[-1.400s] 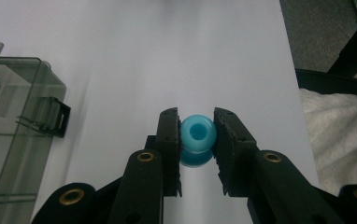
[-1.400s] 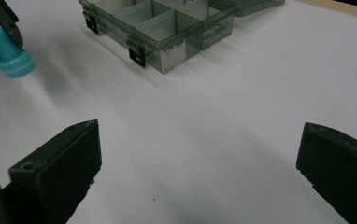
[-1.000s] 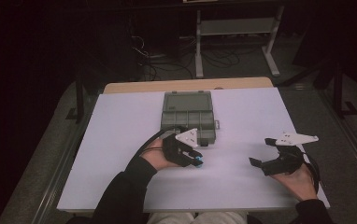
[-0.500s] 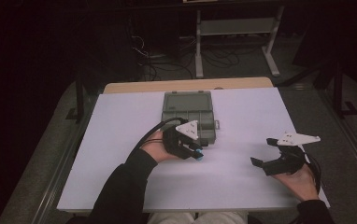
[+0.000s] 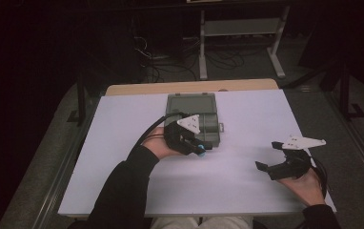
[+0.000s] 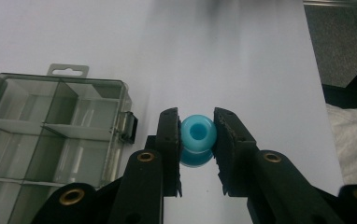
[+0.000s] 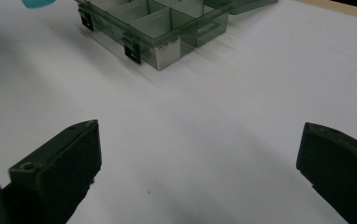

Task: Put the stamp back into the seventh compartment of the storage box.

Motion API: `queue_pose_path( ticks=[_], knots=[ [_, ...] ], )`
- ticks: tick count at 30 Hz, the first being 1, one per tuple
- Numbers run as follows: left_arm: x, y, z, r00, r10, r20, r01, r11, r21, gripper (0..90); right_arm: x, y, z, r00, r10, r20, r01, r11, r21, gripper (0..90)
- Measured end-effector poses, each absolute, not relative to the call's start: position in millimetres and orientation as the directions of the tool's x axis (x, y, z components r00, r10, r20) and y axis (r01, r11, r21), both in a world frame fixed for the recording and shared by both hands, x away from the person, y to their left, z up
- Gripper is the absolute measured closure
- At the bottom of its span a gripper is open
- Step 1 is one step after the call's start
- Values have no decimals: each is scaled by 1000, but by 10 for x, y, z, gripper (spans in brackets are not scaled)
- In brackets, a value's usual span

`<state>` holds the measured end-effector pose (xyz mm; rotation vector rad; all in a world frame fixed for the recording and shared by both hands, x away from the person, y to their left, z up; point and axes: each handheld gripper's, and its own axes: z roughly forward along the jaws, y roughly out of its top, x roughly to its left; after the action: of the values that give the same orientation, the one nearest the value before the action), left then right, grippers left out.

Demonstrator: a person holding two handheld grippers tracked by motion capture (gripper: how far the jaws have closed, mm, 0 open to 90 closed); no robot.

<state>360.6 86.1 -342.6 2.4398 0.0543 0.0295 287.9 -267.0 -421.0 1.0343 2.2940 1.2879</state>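
A small blue ring-shaped piece [image 6: 196, 143] is held clamped between the jaws of the left hand-held gripper [image 6: 196, 154]. In the high view this hand-held gripper [image 5: 200, 147] is seen at the near edge of the grey compartment box [image 5: 192, 119], which lies open toward the far middle of the white counter [image 5: 247, 191]. The box's divided cells [image 6: 50, 140] appear empty where visible, just beside the held piece.

The right hand-held gripper [image 5: 278, 168] is held with jaws wide apart and nothing between them, well apart from the box.

The step in hand is judged to be carrying the piece to the box. The next move would call for positioning over one cell before release.
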Motion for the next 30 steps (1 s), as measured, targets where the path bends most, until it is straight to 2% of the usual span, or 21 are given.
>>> queue_pose_path(
  ticks=[21, 30],
  knots=[
    [3894, 838, -3414, 997, 81, -1, 63, -772, 633, 728, 2876, -2670, -4218, -689, 721, 72, 442, 339, 831, 0],
    [4027, 867, -3380, 994, 113, 3, 83, -751, 655, 728, 2871, -2676, -4219, -689, 721, 72, 441, 337, 832, 0]
  ],
)
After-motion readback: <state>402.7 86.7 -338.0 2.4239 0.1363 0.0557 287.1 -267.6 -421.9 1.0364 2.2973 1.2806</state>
